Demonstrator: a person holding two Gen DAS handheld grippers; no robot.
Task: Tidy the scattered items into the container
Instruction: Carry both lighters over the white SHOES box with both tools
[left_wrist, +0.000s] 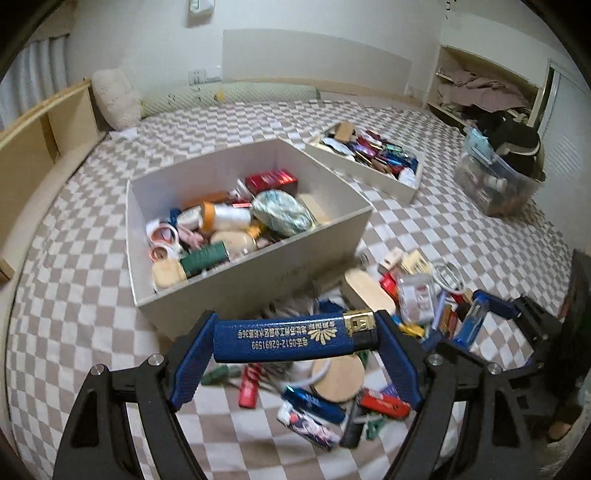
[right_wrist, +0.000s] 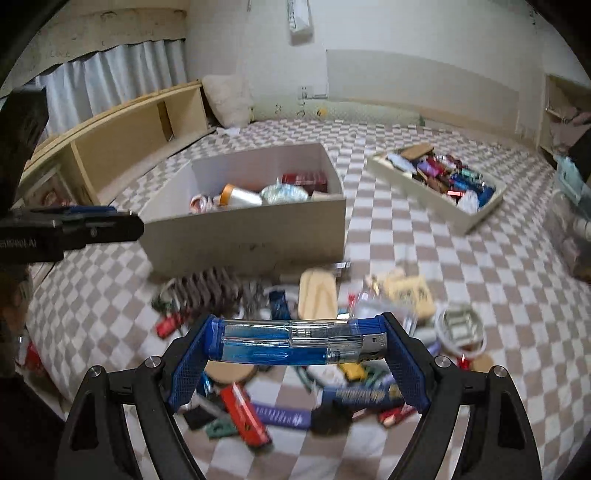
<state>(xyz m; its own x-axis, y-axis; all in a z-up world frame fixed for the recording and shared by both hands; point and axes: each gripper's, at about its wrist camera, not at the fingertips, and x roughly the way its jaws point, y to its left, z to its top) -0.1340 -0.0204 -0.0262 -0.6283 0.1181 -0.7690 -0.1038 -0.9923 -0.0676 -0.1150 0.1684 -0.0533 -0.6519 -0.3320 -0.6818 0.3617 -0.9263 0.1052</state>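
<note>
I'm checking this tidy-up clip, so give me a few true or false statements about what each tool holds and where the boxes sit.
1. The left tool grips an opaque blue lighter with gold print. True.
2. The right tool is empty. False: it grips a clear blue lighter.
3. The large white cardboard box already holds items. True.
4. The checkered bedspread in front of the box is bare. False: small items lie scattered there.

You have two open white cardboard boxes on the checked bedspread: one deep box (left_wrist: 258, 258) and one shallow tray (left_wrist: 369, 173). One clear plastic tub (left_wrist: 495, 184) stands nearby. Each of your two grippers carries one lighter: opaque blue (left_wrist: 295, 338), clear blue (right_wrist: 288, 345).
</note>
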